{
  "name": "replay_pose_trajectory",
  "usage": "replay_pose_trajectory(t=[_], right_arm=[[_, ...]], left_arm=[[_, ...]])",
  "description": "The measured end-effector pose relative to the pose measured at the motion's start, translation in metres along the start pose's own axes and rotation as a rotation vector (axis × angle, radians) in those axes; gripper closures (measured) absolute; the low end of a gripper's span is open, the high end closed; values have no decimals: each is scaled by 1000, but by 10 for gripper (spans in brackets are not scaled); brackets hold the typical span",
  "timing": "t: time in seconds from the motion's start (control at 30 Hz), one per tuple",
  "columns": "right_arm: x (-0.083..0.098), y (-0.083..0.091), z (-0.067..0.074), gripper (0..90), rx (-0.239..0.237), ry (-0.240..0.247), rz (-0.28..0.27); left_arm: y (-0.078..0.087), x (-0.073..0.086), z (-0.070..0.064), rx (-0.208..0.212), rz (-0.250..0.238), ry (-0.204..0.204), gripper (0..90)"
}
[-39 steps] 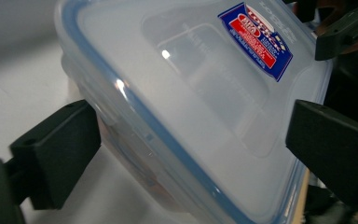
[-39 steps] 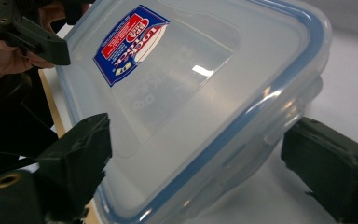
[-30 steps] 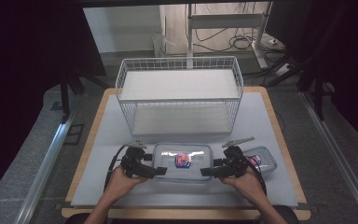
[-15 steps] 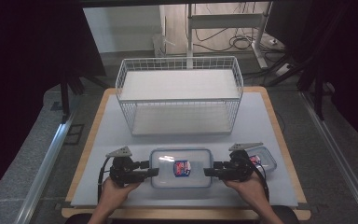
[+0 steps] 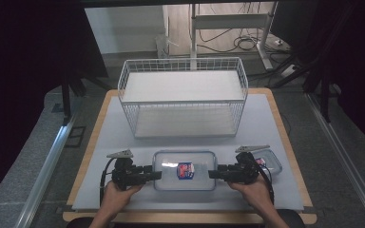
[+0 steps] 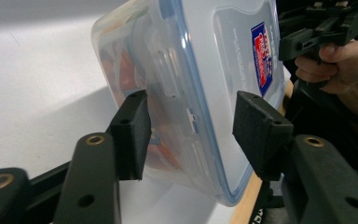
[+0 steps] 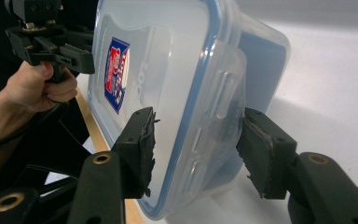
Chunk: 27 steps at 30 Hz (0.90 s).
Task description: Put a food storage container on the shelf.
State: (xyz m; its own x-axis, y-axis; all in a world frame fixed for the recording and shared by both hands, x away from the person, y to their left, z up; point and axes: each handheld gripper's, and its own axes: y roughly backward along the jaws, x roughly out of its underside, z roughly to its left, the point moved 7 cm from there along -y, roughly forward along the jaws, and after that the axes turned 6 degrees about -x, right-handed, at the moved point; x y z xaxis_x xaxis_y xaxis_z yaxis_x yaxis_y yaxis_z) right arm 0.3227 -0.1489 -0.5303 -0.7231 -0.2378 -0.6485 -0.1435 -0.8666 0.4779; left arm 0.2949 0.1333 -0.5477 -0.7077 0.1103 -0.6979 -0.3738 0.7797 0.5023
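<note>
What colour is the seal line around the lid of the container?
Blue, on the clear container; best seen in the right gripper view.

Both grippers rotated from tilted, hands-over poses to level ones, each pointing inward at an end of the lidded container (image 5: 184, 170). The left gripper (image 5: 156, 175) shifted slightly outward and its jaws closed from wide to about half span, bracketing the container's left end clasp. The right gripper (image 5: 214, 174) narrowed its jaws likewise, closing further in the last half second, over the right end. The container came to sit between each pair of jaws.
</note>
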Motion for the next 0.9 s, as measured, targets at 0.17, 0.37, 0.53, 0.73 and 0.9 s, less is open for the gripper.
replay_pose_trajectory(t=[0.17,0.37,0.53,0.73,0.9], right_arm=[[-1,0,-2,489,-15,-48,-27],[-1,1,-1,516,-13,-78,-56],[-3,1,2,521,7,-38,-64],[-8,2,4,517,24,-6,-76],[-18,7,9,516,26,27,-97]], left_arm=[[1,0,2,31,-10,51,509],[2,-3,1,14,-22,77,525],[2,-7,2,-17,-30,63,526],[4,-14,-1,-34,-39,41,524],[10,-24,-5,-42,-60,11,524]])
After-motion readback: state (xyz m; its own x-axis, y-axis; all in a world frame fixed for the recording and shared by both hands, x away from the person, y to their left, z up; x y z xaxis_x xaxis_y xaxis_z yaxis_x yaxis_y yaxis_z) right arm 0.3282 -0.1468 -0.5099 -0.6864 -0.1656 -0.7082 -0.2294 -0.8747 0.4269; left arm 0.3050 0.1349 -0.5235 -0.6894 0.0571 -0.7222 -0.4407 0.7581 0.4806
